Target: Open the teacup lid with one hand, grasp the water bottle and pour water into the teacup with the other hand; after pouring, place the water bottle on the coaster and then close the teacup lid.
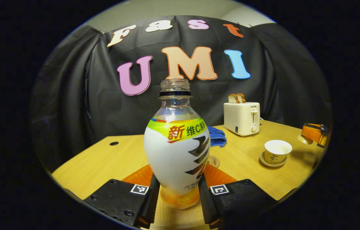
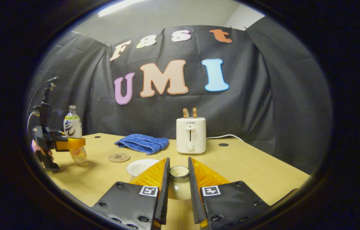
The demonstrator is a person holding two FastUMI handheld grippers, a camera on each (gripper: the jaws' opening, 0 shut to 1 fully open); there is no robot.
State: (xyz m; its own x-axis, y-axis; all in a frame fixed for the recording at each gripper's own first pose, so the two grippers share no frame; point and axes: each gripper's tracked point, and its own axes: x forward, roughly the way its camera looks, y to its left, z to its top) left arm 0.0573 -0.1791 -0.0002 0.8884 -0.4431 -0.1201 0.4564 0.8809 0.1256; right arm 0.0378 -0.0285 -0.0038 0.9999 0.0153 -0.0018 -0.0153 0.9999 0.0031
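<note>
Left claw [image 1: 177,195] clamps the uncapped bottle [image 1: 176,143]; right claw [image 2: 178,191] grips the lid [image 2: 179,182]; teacup [image 1: 277,151] open.

The wooden table [image 2: 247,166] carries a blue towel [image 2: 143,142], toaster [image 2: 191,134], coaster [image 2: 119,157] and saucered teacup [image 1: 277,151].

A white toaster [image 2: 191,135] stands upright on the wooden table [image 2: 256,172] at twelve o'clock in the right gripper view, two bread slices [image 2: 190,112] poking from its slots. A crumpled blue cloth [image 2: 143,142] lies at its nine o'clock, apart from it.
</note>
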